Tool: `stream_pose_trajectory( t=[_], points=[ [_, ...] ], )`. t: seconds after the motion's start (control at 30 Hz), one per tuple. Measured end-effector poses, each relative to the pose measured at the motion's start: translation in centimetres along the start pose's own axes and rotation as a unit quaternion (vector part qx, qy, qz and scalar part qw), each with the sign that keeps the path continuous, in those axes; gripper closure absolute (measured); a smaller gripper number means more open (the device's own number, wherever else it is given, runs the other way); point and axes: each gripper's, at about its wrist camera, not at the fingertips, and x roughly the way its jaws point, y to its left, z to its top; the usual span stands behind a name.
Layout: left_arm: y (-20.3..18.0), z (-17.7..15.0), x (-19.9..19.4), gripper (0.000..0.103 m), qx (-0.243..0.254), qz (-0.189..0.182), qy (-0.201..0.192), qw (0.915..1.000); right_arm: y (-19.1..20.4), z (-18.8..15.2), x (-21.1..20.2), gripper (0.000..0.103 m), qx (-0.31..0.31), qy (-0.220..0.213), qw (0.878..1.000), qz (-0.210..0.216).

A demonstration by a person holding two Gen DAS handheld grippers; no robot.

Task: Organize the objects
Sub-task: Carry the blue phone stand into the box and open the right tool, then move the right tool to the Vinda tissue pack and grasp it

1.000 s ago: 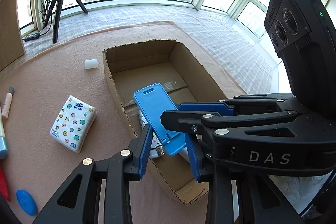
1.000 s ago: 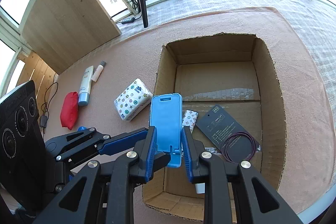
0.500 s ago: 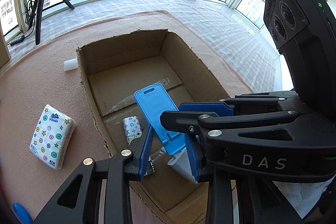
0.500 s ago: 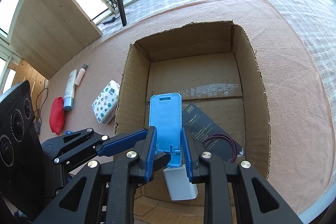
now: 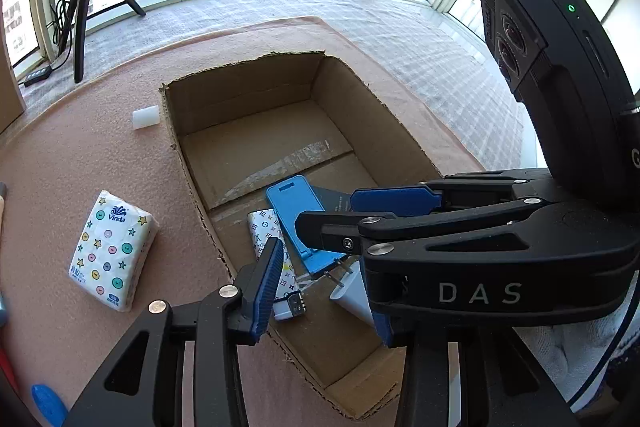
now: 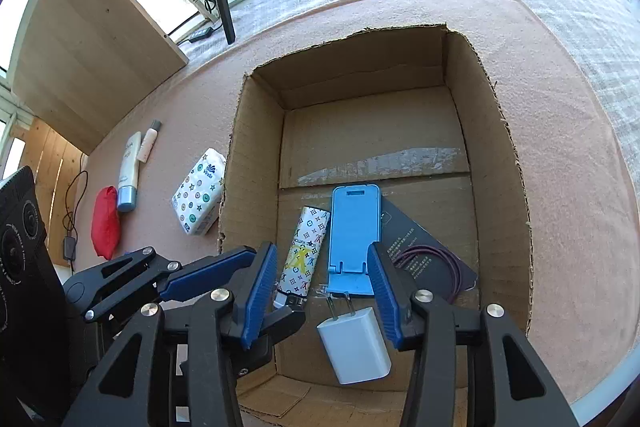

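In the cardboard box (image 6: 256,163): phone stand (image 6: 354,231) (right gripper (image 6: 322,301) agape)

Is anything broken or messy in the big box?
The cardboard box has ragged, torn top edges, as if its flaps were ripped off. Inside, the blue phone stand lies partly on the black packet. Nothing spilled.

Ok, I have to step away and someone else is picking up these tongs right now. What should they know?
Right tongs: open, empty, over the box around the blue phone stand.
Left tongs: open, empty, close by over the box.
In the box: phone stand, patterned lighter, white charger, black cable packet.
Still on the mat: tissue pack, two tubes, red pouch, small white cylinder, blue disc.
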Motion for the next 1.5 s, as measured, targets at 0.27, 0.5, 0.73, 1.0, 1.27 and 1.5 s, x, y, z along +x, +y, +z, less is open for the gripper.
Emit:
stream_pose_trajectory(
  t=[0.27,0.5,0.73,1.0,1.27,1.5],
  points=[
    [2.7,-1.7,-3.3,0.059,-0.024,0.009,-0.017,0.9995,2.5,-0.3,-0.8,0.058,-0.002,-0.020,1.000,0.011],
    [6.2,-4.5,-6.8,0.059,-0.052,0.025,-0.031,0.9979,6.0,-0.3,-1.4,0.058,-0.021,-0.036,0.998,0.040],
    [10.1,-8.1,-10.7,0.059,-0.097,0.046,-0.049,0.9930,11.0,1.5,-0.1,0.058,-0.072,-0.029,0.996,0.050],
    [13.0,-11.3,-14.8,0.059,-0.138,0.068,-0.073,0.9854,15.3,5.0,5.0,0.058,-0.108,-0.002,0.994,0.003],
    [15.0,-14.1,-16.9,0.059,-0.171,0.081,-0.086,0.9781,15.9,7.2,10.5,0.058,-0.106,0.026,0.991,-0.077],
    [15.7,-15.0,-17.7,0.059,-0.182,0.081,-0.090,0.9759,16.0,7.3,12.7,0.058,-0.111,0.053,0.987,-0.101]
  ],
)
